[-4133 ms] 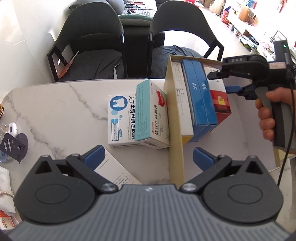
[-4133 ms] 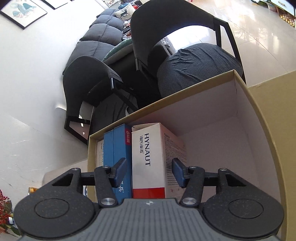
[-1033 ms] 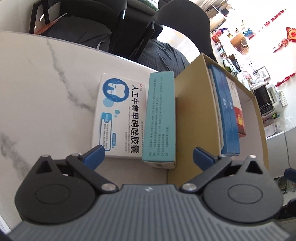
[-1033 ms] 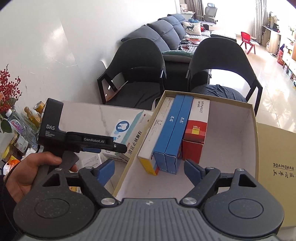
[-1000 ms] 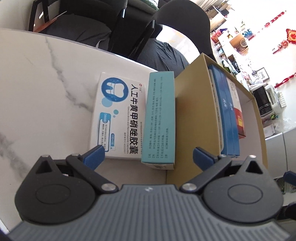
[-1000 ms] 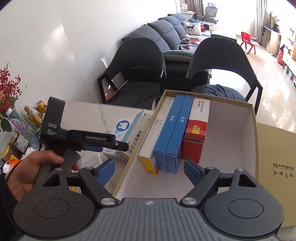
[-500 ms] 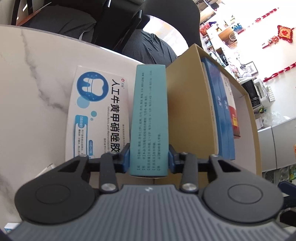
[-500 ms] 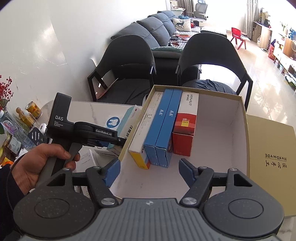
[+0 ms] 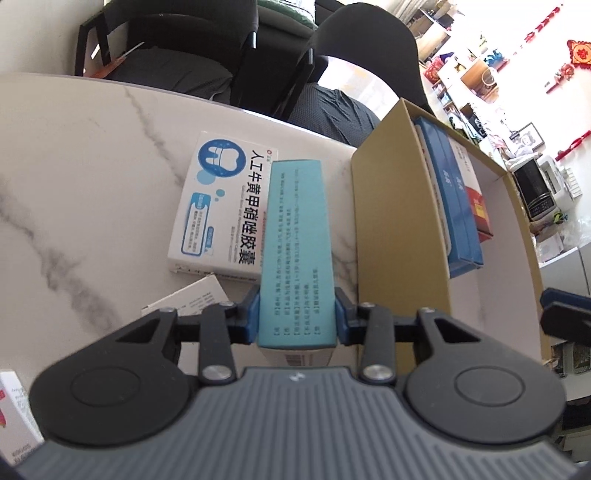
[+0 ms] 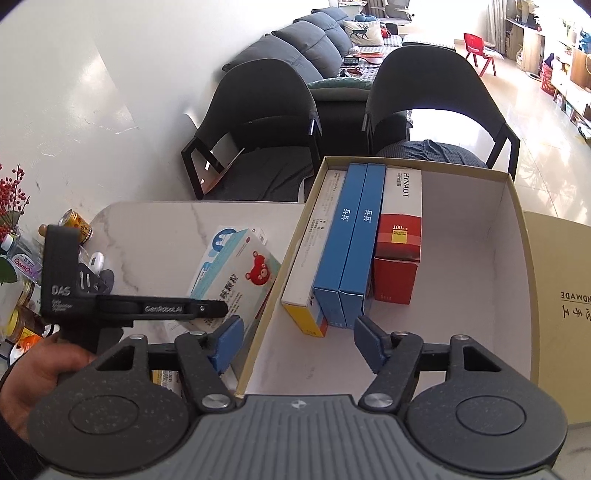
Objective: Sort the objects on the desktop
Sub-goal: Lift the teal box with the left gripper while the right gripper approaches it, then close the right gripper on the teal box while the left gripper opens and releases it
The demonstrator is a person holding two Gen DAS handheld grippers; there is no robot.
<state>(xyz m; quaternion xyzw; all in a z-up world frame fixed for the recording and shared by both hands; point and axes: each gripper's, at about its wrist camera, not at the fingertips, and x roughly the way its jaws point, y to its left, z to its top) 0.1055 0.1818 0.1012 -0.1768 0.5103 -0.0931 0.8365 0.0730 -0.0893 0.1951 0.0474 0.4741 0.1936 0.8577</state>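
Teal box (image 9: pixel 297 251) clamped by left gripper (image 9: pixel 297 317), apparently lifted, just beside cardboard box (image 10: pixel 513 206) | step: carry | next: clear its wall, slot beside blue boxes (image 10: pixel 351 251) | right gripper (image 10: pixel 299 347) closing, empty

Beyond the far edge of the marble table (image 10: pixel 155 221) we see two dark chairs (image 10: pixel 266 122) side by side, and behind them a grey sofa (image 10: pixel 295 40) with a patterned cushion (image 10: pixel 360 29). At the table's left edge stand a gold can (image 10: pixel 75 221) and some bottles (image 10: pixel 22 258), with red berry sprigs (image 10: pixel 13 192) above them. A small red chair (image 10: pixel 476 44) sits far off on the glossy floor.
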